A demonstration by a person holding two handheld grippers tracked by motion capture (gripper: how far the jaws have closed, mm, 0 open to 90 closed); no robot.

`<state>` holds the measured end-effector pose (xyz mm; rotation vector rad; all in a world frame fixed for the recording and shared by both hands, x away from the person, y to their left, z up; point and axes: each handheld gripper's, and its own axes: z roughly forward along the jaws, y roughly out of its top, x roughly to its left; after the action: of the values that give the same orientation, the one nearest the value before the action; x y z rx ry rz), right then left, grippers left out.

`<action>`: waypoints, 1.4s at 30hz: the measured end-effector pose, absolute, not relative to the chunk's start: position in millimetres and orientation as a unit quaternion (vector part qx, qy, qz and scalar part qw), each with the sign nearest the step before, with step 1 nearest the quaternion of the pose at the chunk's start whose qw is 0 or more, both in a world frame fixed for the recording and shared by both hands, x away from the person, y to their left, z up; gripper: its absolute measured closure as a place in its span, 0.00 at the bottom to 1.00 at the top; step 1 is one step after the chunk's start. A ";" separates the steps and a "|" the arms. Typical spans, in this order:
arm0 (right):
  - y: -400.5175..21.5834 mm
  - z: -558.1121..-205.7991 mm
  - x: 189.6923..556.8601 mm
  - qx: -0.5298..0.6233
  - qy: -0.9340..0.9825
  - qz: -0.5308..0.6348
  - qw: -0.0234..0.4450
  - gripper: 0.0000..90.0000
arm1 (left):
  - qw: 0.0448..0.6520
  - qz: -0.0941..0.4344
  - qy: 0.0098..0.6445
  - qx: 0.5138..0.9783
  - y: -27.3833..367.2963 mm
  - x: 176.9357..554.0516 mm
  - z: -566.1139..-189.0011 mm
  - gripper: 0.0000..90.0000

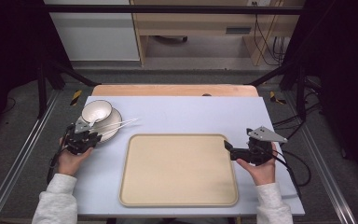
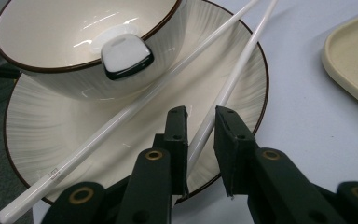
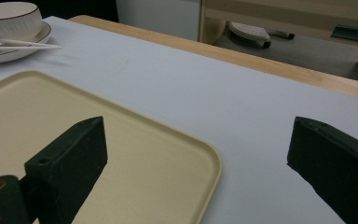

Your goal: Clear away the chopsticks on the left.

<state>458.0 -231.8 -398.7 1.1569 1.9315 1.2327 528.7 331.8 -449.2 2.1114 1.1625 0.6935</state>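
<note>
- The left gripper (image 2: 200, 121) is set low at the near rim of the plate (image 2: 42, 135), at the table's far left; its jaws are narrowed around one chopstick (image 2: 223, 93), with a sliver of gap still seen on each side, so a firm pinch cannot be confirmed.
- That chopstick lies across the plate's right part, its far end jutting past the rim toward the tray (image 1: 177, 170), which leaves a free length to be gripped.
- The second chopstick (image 2: 135, 109) lies beside it on the plate, to its left, running under the bowl's side.
- The bowl (image 2: 79, 32) is seated on the plate, with a spoon (image 2: 123, 55) hooked over its rim.
- The right gripper (image 3: 198, 154) is held wide open and empty over the tray's right edge, apparently kept ready.
- The tray is bare, judged to be the place meant for the tableware.
</note>
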 end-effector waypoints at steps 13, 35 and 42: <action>-232.0 -398.6 458.0 0.432 0.722 0.462 0.281 0.06 | 0.307 0.260 0.446 0.800 324.9 528.9 -448.5 0.93; -234.0 -397.7 458.2 0.432 0.722 0.464 0.278 0.05 | 0.303 0.246 0.479 0.786 307.0 547.8 -450.8 0.87; -236.3 -395.7 457.0 0.433 0.719 0.467 0.279 0.05 | 0.284 0.240 0.476 0.797 299.6 553.0 -456.6 0.92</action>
<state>457.0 -236.3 -395.7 1.1619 1.9277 1.2535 553.0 299.6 -456.6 2.1325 1.2735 0.6420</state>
